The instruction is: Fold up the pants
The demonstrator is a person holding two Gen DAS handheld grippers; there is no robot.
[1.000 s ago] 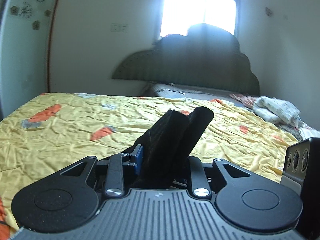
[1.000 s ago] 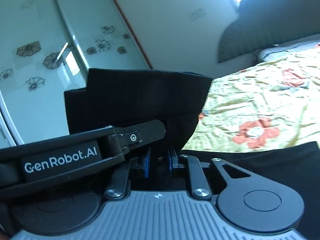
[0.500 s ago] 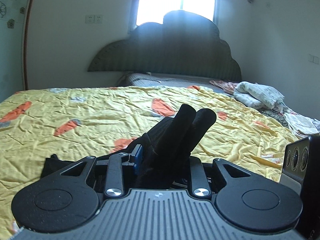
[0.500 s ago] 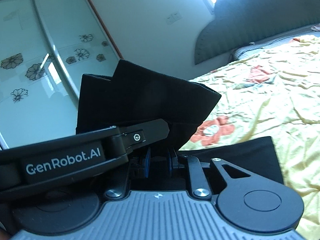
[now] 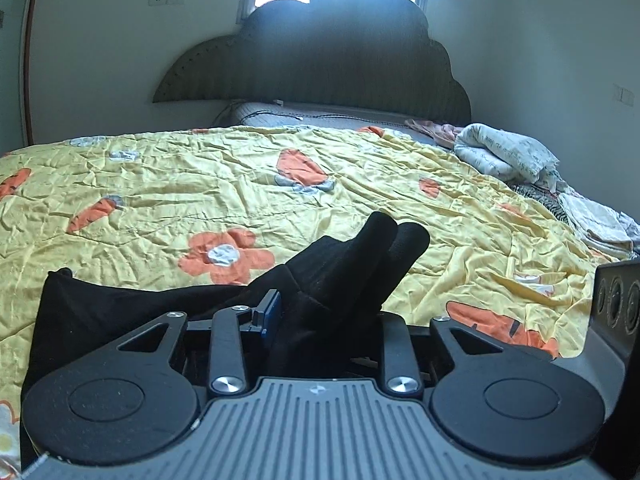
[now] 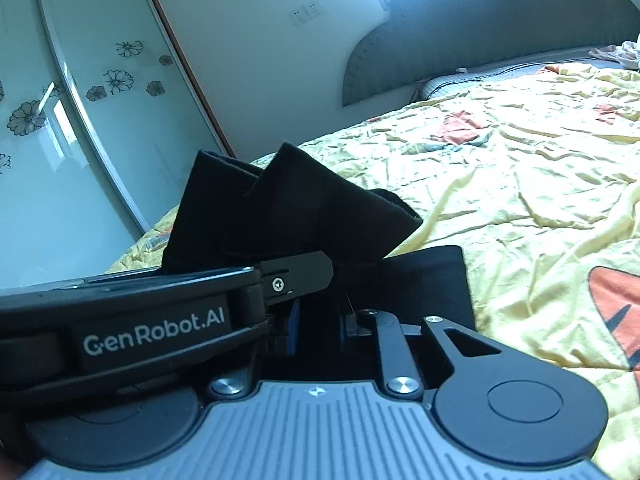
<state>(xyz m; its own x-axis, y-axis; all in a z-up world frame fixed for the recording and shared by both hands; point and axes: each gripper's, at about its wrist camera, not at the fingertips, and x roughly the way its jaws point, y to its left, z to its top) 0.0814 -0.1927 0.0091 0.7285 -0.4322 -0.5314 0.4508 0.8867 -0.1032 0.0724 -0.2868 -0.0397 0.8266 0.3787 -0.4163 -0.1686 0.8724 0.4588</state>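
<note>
The black pants (image 5: 348, 268) are bunched between the fingers of my left gripper (image 5: 316, 312), which is shut on them. More black cloth (image 5: 100, 312) trails left over the yellow flowered bedspread (image 5: 200, 184). My right gripper (image 6: 318, 320) is shut on another edge of the pants (image 6: 280, 208), which stands up in folds above it; a flat part of the pants (image 6: 424, 280) lies on the bedspread (image 6: 520, 184) beyond. The left gripper's body (image 6: 152, 320) crosses the right wrist view, close beside the right gripper.
A dark headboard (image 5: 320, 52) and pillow stand at the far end of the bed. Folded light cloths (image 5: 508, 156) lie at the bed's far right. Glass wardrobe doors (image 6: 80, 100) with flower prints stand left of the bed.
Both grippers have come lower and tilted down toward the bed, still holding the pants. More of the black cloth now lies on the bedspread.
</note>
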